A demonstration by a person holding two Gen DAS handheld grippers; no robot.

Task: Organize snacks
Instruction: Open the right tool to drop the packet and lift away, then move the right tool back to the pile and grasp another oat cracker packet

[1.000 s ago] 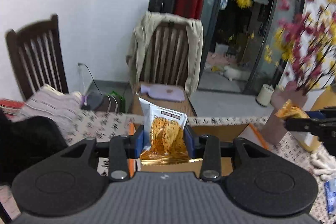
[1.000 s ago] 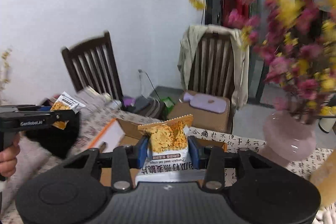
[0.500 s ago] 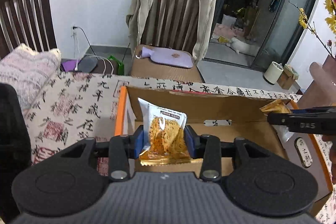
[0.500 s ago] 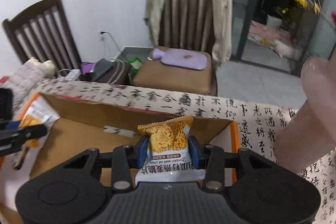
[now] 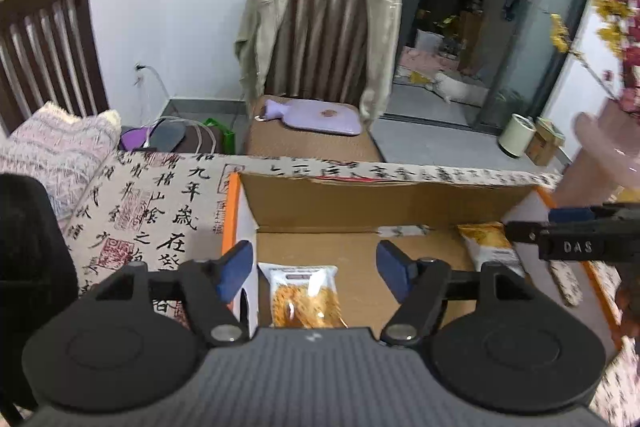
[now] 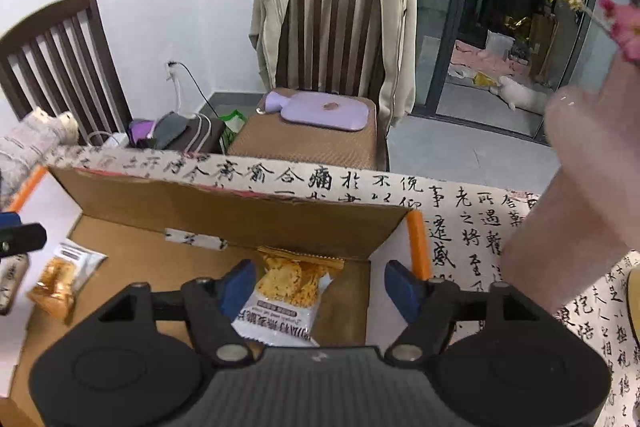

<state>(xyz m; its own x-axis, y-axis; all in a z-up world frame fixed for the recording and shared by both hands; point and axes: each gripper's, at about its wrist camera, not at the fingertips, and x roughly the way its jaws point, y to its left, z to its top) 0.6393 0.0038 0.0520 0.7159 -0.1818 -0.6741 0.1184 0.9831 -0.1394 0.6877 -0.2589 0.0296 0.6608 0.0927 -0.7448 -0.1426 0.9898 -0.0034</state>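
Releasing both packets into cardboard box (image 5: pixel 360 211), we kept left gripper (image 5: pixel 316 267) and right gripper (image 6: pixel 320 283) low so nothing bounced out. Both jaw pairs had just been opening, pads clear. Left snack packet (image 5: pixel 302 293) lay flat on box floor between left jaws; right snack packet (image 6: pixel 286 297) leaned between right jaws, nearer left pad. Packet print too blurred; "DAS" read on right gripper's side.
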